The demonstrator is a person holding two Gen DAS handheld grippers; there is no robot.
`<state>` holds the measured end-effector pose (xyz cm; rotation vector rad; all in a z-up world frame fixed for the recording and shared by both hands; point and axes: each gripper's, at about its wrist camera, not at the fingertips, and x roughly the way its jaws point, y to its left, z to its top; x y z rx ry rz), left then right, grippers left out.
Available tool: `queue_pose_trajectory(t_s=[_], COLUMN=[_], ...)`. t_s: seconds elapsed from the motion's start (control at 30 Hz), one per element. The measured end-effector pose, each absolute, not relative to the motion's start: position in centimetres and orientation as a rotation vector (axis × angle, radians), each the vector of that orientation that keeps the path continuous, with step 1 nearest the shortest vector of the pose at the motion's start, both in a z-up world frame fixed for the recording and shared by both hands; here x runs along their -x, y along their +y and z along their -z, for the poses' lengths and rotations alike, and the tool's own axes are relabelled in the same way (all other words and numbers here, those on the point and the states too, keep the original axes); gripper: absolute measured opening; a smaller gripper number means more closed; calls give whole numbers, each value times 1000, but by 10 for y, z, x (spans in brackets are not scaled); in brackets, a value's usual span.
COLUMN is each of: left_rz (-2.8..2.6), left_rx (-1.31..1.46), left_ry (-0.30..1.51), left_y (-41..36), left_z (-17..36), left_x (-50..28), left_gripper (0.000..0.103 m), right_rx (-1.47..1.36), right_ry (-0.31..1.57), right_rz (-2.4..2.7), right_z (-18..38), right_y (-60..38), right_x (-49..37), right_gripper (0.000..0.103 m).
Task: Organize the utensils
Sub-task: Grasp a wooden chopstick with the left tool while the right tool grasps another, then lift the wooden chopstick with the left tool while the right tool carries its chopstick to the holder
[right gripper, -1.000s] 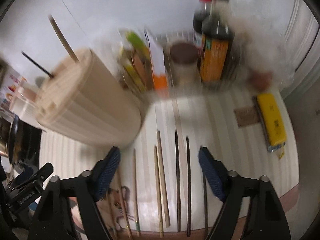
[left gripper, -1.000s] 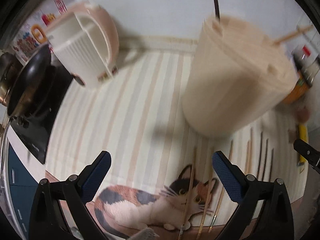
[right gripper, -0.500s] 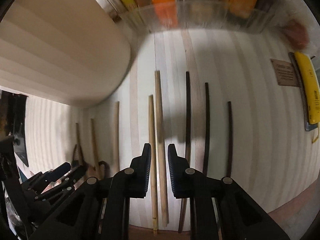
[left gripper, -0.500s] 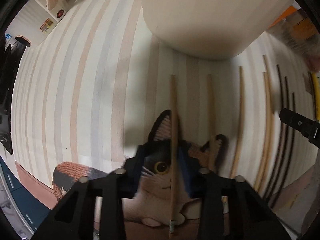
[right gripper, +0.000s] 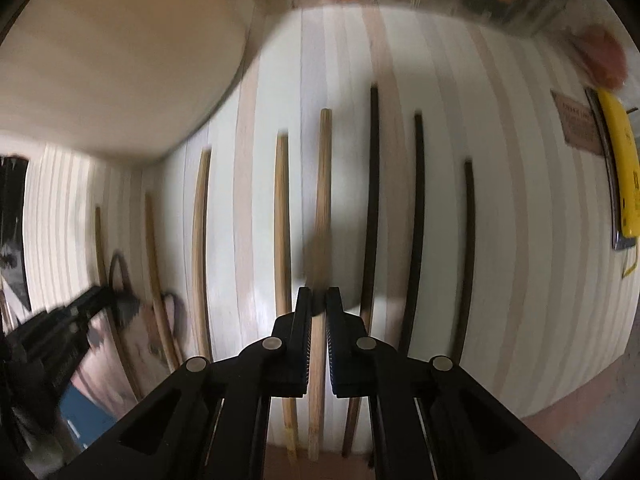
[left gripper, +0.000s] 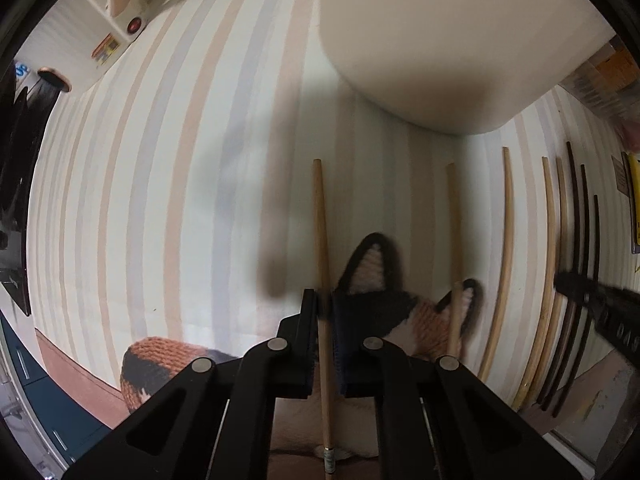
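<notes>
Striped cat-print mat (left gripper: 168,168); yellow box (right gripper: 622,168) (right edge); rice cooker (left gripper: 116,4).

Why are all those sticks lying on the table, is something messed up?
Nothing looks broken or spilled. The chopsticks lie loose in a row on the striped mat rather than in the beige holder. The left gripper pinches one light chopstick; the right gripper pinches another.
</notes>
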<state>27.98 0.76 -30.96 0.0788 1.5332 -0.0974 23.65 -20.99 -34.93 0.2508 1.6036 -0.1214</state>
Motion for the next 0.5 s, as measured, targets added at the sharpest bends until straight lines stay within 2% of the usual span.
queue_pose_trajectory(t_s=[0.5], left_rz=[112], left_rx=[-105], left_ry=[1520], left_y=[-2], left_z=[313], left_x=[-272], left_gripper=[6], right_rx=[-136], right_ry=[1621], right_rz=[177], right_z=[355], right_y=[-161], right_x=[-223], right_gripper=[9])
